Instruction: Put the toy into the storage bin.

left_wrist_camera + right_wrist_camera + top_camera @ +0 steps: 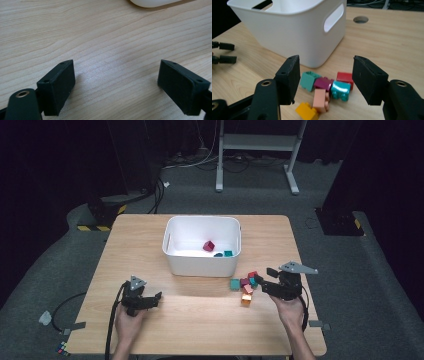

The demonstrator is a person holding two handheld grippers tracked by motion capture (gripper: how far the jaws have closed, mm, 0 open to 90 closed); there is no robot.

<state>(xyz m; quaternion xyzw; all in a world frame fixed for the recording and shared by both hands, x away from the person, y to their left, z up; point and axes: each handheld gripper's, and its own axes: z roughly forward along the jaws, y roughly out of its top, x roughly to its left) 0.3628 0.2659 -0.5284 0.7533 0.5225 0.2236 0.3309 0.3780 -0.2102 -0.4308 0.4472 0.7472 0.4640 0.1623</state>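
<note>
Six loose toy bricks [324, 93] lie heaped on the table just beside the white bin's [294, 32] near right corner, directly ahead of the right gripper [325, 80], whose jaws gape wide and empty over the pile. By my reckoning that hand is nearer; the left gripper [150, 300], equally wide, rests well apart from the bin's other side.

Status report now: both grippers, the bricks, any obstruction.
Right gripper open, poised over the brick pile, nothing gripped. Left gripper open, empty, low over the table. White bin holds a few bricks already. Nothing blocking the pile.
</note>
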